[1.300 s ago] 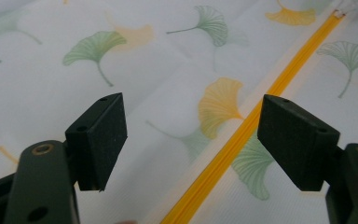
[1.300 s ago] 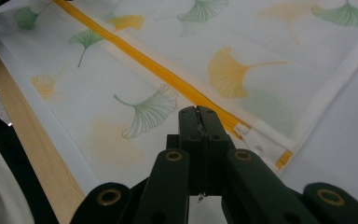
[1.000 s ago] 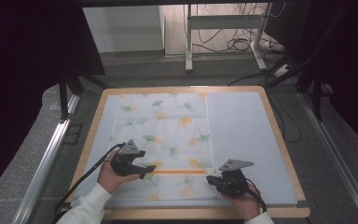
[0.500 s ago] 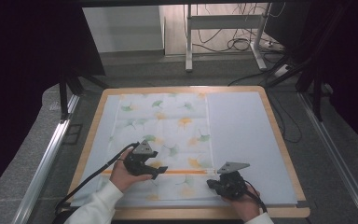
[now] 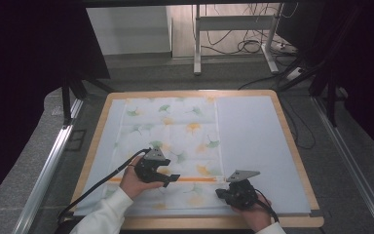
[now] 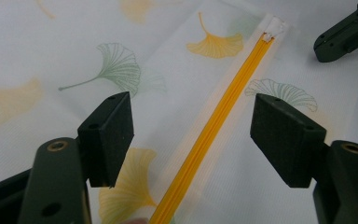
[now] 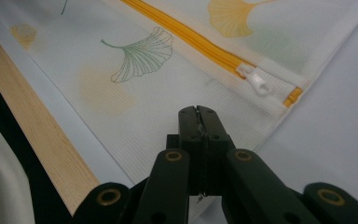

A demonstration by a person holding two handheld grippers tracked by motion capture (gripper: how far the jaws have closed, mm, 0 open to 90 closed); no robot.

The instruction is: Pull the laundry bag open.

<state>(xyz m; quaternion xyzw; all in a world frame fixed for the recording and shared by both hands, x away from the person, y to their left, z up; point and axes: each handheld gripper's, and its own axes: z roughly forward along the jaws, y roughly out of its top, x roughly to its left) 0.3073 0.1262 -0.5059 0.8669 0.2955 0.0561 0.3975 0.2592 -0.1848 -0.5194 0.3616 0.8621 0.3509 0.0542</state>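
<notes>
Working the zip on 1 ginkgo-print mesh bag (image 5: 170, 141), lying flat on 1 pale mat (image 5: 253, 141) over 1 wood-edged table (image 5: 292, 146).

Bag spreading across mat's left-centre, near edge twd person; 1 orange zipper (image 6: 214, 126) running crosswise along that near edge, long axis left–right betw the 2 grippers. Left gripper (image 6: 191, 135) hovering over zipper's mid-stretch, jaws wide apart and just been closing a bit, straddling zip line w/o pads touching, nothing clamped. Right gripper (image 7: 199, 116) sitting low on bag's right-hand corner, jaws together; looking pinched on fabric edge but can't confirm. 1 white slider pull (image 7: 258, 81) lying at zip's right end, just ahead of right gripper, so right hand nearer; left needing travel along zip axis to get there.
</notes>
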